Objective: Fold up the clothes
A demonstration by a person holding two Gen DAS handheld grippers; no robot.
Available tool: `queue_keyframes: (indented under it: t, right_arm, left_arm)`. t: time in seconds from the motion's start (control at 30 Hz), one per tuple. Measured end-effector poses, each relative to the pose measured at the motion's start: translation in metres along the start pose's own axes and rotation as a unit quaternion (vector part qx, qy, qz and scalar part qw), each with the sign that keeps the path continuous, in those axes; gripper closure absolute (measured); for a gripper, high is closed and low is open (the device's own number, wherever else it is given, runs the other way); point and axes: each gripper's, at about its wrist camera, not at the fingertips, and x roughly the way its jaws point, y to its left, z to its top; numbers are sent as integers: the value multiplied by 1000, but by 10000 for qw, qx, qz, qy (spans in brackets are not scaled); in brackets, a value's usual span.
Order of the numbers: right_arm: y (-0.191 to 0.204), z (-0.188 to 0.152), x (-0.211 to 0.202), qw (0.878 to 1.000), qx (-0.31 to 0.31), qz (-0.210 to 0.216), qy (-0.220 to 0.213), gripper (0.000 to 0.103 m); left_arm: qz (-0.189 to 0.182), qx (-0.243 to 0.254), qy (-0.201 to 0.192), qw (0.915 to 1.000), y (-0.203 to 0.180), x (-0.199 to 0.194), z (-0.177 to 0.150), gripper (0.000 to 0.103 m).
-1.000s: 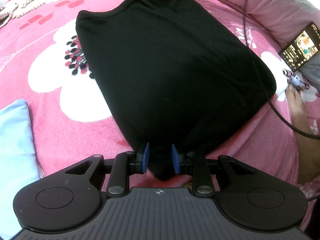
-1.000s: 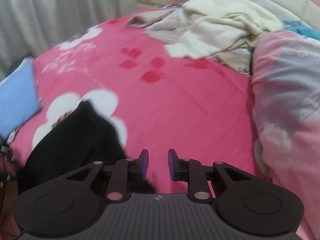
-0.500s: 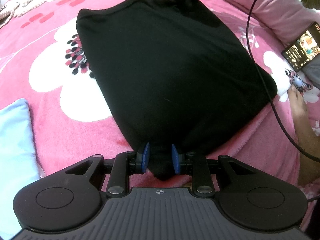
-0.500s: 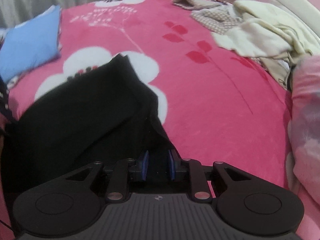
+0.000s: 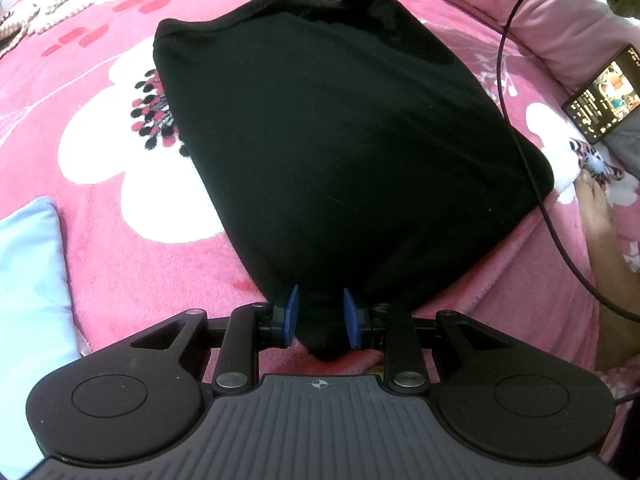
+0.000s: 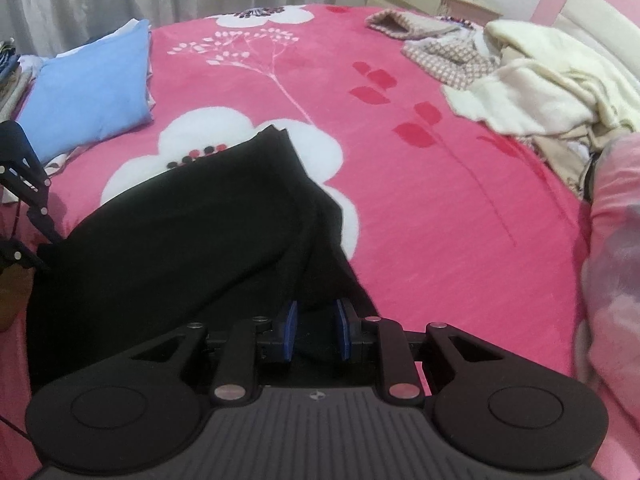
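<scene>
While the black garment (image 5: pixel 340 152) lies flat on the pink floral blanket (image 5: pixel 100 240), its long axis runs from your left gripper (image 5: pixel 318 322), clamped on the near corner, to your right gripper (image 6: pixel 316 334), pinching the far end; fold along that line, neither hand nearer the middle.
</scene>
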Motion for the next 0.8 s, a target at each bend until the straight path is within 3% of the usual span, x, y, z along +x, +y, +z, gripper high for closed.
queue_keyframes:
  t: [0.5, 0.53, 0.6, 0.8]
  right_arm:
    - [6, -4, 17, 9997, -81, 105, 202, 79]
    - [7, -4, 17, 9997, -91, 113, 208, 80]
    - [9, -3, 17, 9995, -154, 192, 215, 100]
    - [1, 0, 0, 9995, -86, -266, -154, 102]
  left_arm:
    - [-26, 11, 11, 10000, 0, -1, -1, 79]
    - [-25, 10, 8, 10000, 0, -1, -1, 79]
    - [-20, 12, 0, 10000, 0, -1, -1, 79]
    - [-26, 16, -5, 10000, 1, -1, -1, 79]
